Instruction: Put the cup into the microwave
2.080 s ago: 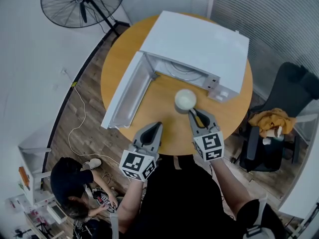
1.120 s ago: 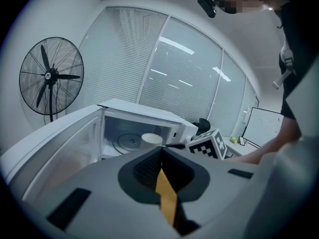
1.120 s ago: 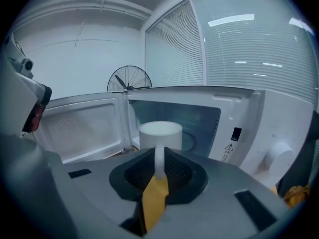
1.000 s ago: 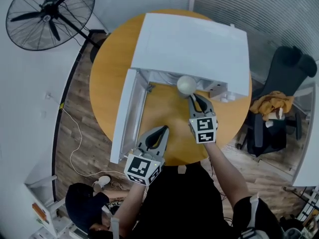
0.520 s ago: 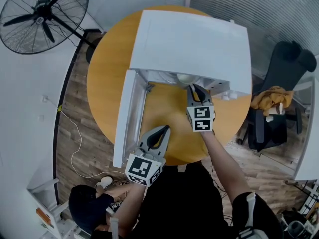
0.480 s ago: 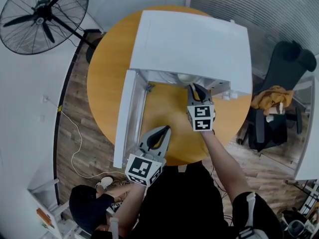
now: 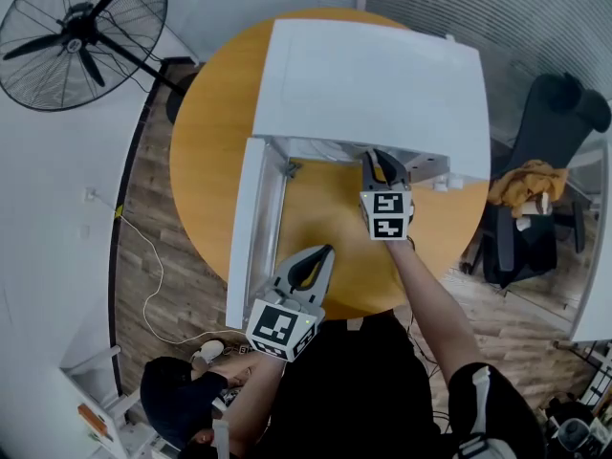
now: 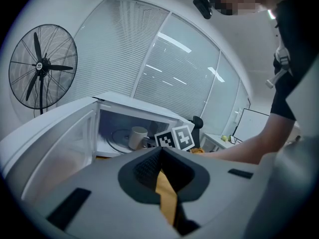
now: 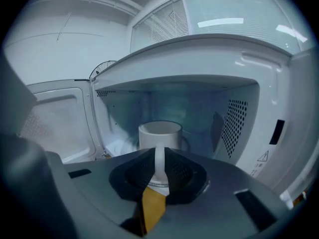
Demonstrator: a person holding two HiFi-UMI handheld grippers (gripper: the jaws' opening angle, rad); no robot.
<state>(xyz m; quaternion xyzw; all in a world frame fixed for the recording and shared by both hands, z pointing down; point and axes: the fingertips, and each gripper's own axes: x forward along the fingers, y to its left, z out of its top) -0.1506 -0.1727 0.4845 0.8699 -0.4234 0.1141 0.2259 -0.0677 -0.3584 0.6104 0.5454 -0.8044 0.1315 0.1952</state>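
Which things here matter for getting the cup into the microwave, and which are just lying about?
Job: cup, microwave, its open door, right gripper clamped on the cup's handle.
Lying about: fan, chair, yellow cloth; left gripper idle, empty.

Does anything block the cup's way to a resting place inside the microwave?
Nothing visible does. The door stands wide open at the left, and the cup, held by its handle in the right gripper, is inside the cavity of the microwave, with no other object in there.
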